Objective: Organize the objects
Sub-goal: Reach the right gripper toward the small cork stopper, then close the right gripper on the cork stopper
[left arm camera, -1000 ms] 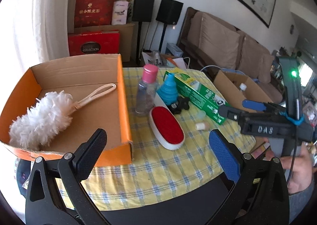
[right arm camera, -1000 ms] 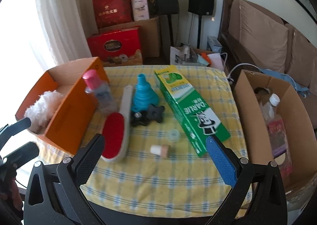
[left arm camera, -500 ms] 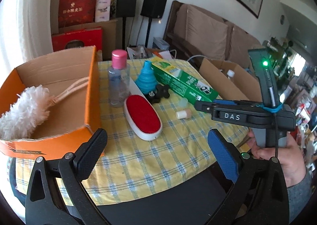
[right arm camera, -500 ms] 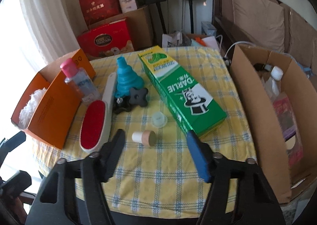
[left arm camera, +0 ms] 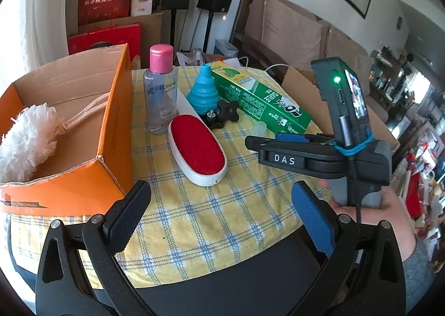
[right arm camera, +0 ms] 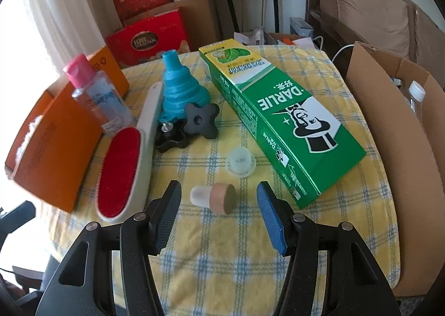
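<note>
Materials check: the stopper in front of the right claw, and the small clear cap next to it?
Stopper: looks like a wooden disc top, matte tan with darker end grain, on a pale frosted plug, probably plastic or silicone. Clear cap: translucent, slightly milky, likely soft plastic; the checked cloth shows through it.

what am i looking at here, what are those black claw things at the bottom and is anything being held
No robot here: a person holds a hand-held two-finger gripper in each hand, each with a wide-angle camera looking along its fingers. The black claws are those fingers.

One picture is from the left gripper. It also shows the right gripper from the side, marked DAS, and the hand holding it. The other picture is from the right gripper.

On the yellow checked tablecloth lie a red lint brush, a pink-capped bottle, a blue funnel, two black knobs, a green toothpaste box, a small clear cap and a cork stopper. An orange box holds a white duster; a brown box stands on the other side.

Nothing is held. The right fingers sit on either side of the stopper, not touching it.
</note>
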